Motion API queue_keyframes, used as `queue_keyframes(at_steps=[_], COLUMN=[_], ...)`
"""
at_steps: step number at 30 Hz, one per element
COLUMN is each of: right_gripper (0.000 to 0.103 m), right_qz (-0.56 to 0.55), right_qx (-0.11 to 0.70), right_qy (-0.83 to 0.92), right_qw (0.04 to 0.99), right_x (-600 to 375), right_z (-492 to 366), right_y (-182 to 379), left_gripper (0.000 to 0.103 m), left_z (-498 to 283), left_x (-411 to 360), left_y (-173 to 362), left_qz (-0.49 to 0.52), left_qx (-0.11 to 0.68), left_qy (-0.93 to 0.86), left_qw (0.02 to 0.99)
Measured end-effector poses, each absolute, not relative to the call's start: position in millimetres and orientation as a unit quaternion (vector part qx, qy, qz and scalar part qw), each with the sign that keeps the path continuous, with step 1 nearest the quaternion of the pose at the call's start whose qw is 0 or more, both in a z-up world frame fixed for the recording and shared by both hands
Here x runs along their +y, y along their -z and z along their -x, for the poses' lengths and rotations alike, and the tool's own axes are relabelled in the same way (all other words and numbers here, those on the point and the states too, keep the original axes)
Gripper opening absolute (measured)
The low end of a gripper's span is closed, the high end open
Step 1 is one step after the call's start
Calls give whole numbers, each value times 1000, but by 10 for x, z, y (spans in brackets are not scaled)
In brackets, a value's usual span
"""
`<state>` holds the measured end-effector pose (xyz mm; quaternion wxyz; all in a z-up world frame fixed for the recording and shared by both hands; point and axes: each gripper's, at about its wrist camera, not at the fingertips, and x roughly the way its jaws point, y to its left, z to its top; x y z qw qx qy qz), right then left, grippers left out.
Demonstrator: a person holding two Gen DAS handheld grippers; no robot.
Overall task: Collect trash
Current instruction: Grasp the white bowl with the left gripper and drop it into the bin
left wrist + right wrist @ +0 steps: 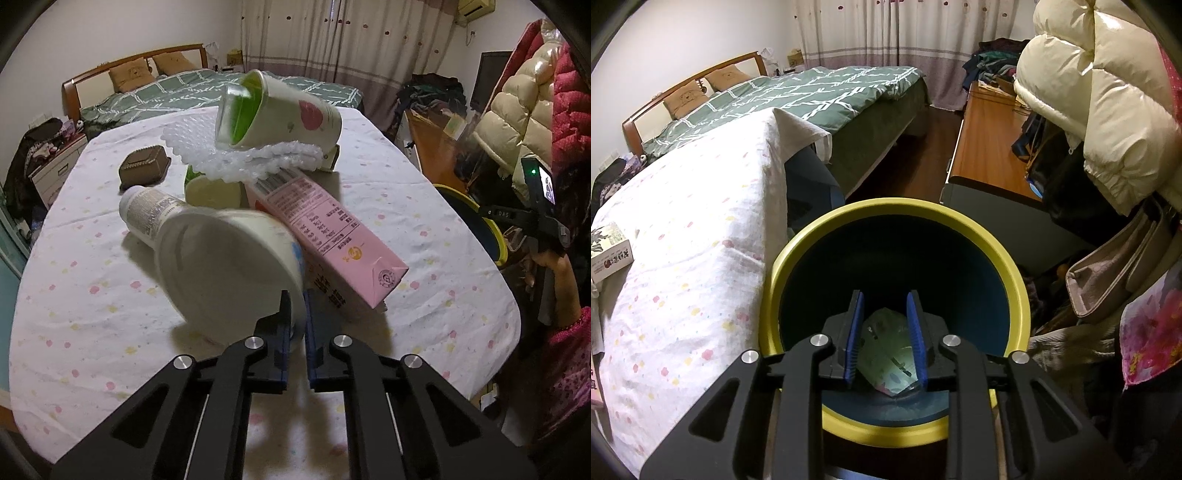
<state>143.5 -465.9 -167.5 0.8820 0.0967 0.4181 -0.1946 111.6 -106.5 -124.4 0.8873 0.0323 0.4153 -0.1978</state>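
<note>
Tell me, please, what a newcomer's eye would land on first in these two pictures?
First, the heap of trash at the middle of the dotted tablecloth: a pink carton leaning across a white bottle, with a green-lined cup tipped on top. In front, the left gripper has its jaws shut on the rim of a white bowl. In the right wrist view, the yellow-rimmed bin fills the middle, the right gripper over it with a pale wrapper between its jaws.

Left gripper (295,306) clamped on rim of white paper bowl (229,269), bowl tilted on its side. Pink carton (325,229) just behind, leaning over white bottle (151,214). Green-lined cup (277,110) atop bubble wrap (236,155). Brown tray (144,168) on spotted tablecloth (92,314).
</note>
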Motion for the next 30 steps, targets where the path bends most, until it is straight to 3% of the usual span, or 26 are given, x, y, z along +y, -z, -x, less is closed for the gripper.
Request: queue_keyframes(at_steps=[19, 30], right_gripper=[23, 23], right_qz=[-106, -98], right_qx=[387, 351], right_qy=[180, 215], right_qw=[898, 906], right_x=[-4599, -4764], right_z=[-1196, -677], right_y=[1486, 1213], left_gripper=[6, 6], left_z=[-751, -1134], left_x=[-1076, -2352], left_y=[461, 443], left_qz=[-58, -90], left_qx=[340, 342], left_qy=[219, 353], left_qw=[913, 866])
